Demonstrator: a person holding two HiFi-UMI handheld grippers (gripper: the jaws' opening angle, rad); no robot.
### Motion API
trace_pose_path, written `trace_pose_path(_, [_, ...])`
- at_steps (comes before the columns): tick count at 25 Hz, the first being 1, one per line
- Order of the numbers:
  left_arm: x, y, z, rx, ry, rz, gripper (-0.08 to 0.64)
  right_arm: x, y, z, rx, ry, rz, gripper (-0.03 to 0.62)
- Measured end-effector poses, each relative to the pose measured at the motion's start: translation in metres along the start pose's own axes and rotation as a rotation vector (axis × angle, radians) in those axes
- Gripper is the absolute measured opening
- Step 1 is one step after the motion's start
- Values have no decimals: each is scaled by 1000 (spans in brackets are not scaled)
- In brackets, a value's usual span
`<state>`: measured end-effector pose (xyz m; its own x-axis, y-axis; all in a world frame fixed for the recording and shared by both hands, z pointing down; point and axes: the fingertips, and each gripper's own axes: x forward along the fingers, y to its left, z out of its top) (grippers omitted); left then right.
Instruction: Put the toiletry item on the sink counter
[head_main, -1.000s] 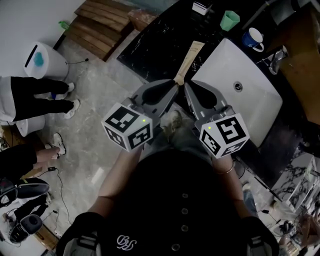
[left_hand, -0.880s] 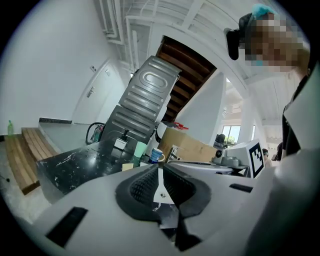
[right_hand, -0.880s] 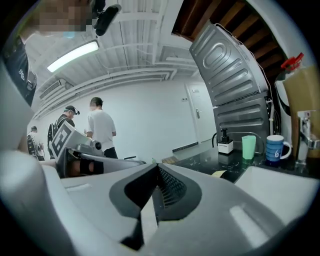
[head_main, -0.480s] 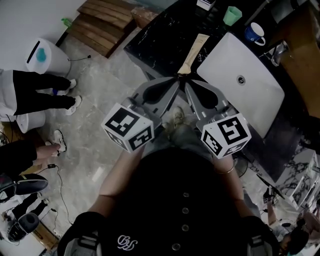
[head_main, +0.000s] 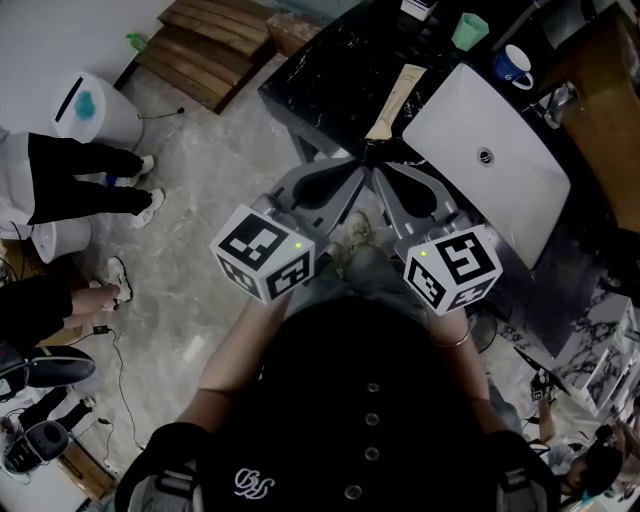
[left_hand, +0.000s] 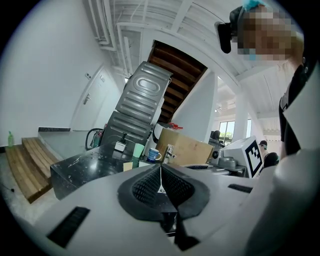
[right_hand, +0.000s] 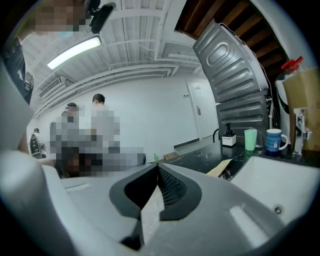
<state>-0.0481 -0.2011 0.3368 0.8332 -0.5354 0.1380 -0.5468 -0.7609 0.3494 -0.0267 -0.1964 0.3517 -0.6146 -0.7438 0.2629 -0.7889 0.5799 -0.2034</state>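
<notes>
Holding both shut and empty, left tool (head_main: 352, 166) and right tool (head_main: 381, 168) nearly tip to tip, I see the beige tube (head_main: 396, 98) lying flat on the black bench (head_main: 325, 80) just beyond their tips, alongside the white sink (head_main: 520, 190). Farther back, a blue mug (right_hand: 275, 140) shows what reads like a white 6.

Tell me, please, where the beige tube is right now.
In the head view the tube lies on the black counter, along the white sink's left edge, nearer than the green cup.

Beige tube (head_main: 395, 98); black speckled counter (head_main: 320, 85); white sink (head_main: 510, 205); green cup (head_main: 468, 30); blue mug (head_main: 511, 68).
</notes>
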Motion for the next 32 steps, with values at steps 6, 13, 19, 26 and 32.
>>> trace_pose_path(6, [0,-2,-5,18,21,-7,14,-1,3,-4,-18,9,-7,3])
trace_pose_path(13, [-3,-1,-5,29,36,-1,14,-1,6,0,-25,0,-3,3])
trace_pose_path(19, [-6,2,-8,31,42,12,14,0,8,1,-33,-1,-4,3])
trace_pose_path(26, [-4,-2,-9,29,46,3,14,-2,8,0,-32,-4,-11,3])
trace_pose_path(32, [-3,0,-9,33,50,2,14,-2,8,-1,-33,-1,-13,3])
